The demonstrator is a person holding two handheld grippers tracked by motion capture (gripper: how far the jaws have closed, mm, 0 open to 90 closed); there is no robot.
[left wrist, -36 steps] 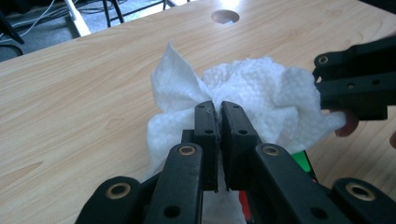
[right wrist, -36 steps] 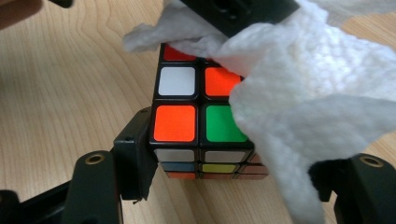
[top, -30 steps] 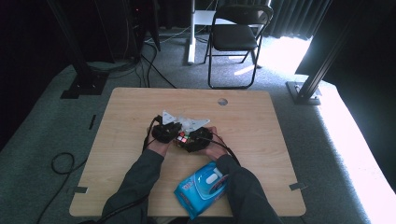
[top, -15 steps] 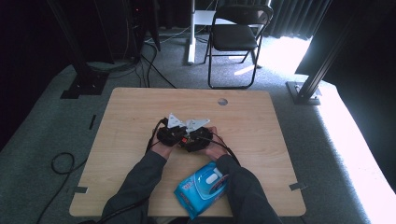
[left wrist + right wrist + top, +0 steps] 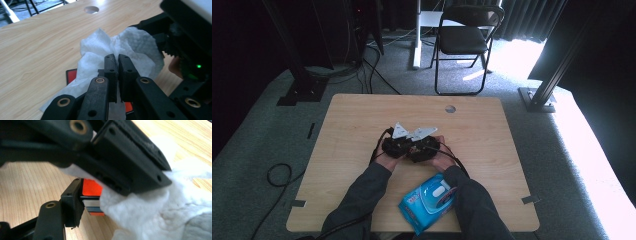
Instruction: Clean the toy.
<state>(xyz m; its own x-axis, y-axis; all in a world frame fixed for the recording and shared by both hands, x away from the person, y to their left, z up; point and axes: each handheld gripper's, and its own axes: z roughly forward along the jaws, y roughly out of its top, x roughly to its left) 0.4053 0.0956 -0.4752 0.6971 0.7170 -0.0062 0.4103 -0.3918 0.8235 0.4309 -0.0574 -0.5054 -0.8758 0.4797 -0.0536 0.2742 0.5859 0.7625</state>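
Observation:
At the table's middle both grippers meet. My left gripper [image 5: 117,60] is shut on a crumpled white wipe [image 5: 140,47] and holds it against a small block with red faces and black edges [image 5: 91,187]. My right gripper [image 5: 424,147] is shut on that block: one black pad [image 5: 71,200] presses its side, and the wipe hides the other pad. The wipe [image 5: 155,212] drapes over the block's right part. From the left gripper view, red corners of the block [image 5: 71,76] peek out under the wipe.
A blue packet of wipes [image 5: 427,202] lies near the front edge between the person's forearms. The wooden table [image 5: 352,115] has a round cable hole [image 5: 450,108] at the back. A folding chair [image 5: 464,40] stands behind it.
The left gripper has shifted slightly over the block with the wipe. The right gripper has stayed where it was.

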